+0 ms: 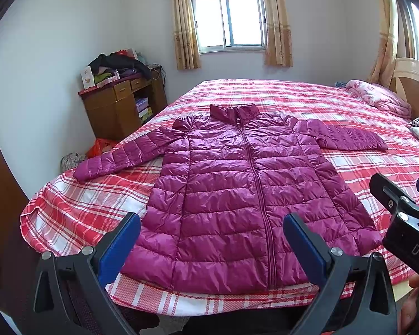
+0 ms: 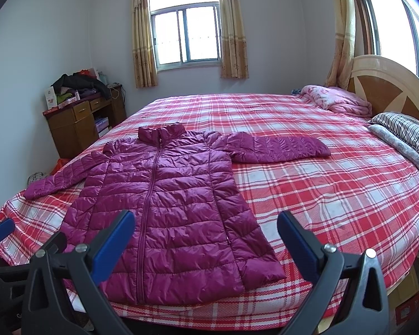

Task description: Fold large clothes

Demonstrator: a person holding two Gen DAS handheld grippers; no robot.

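A magenta quilted puffer jacket (image 1: 223, 184) (image 2: 164, 201) lies flat and zipped on the red plaid bed (image 1: 279, 95) (image 2: 321, 195), collar toward the far window, both sleeves spread out to the sides. Its hem sits near the front bed edge. My left gripper (image 1: 211, 237) hovers open above the hem, blue pads wide apart, holding nothing. My right gripper (image 2: 206, 234) is open too, over the jacket's lower right side. The right gripper also shows at the right edge of the left wrist view (image 1: 402, 203).
A wooden cabinet (image 1: 120, 109) (image 2: 78, 122) piled with clothes stands at the far left. A pink folded quilt (image 2: 338, 100) and striped pillows (image 2: 405, 136) lie by the headboard (image 2: 388, 86). Bags (image 1: 100, 146) sit on the floor left of the bed.
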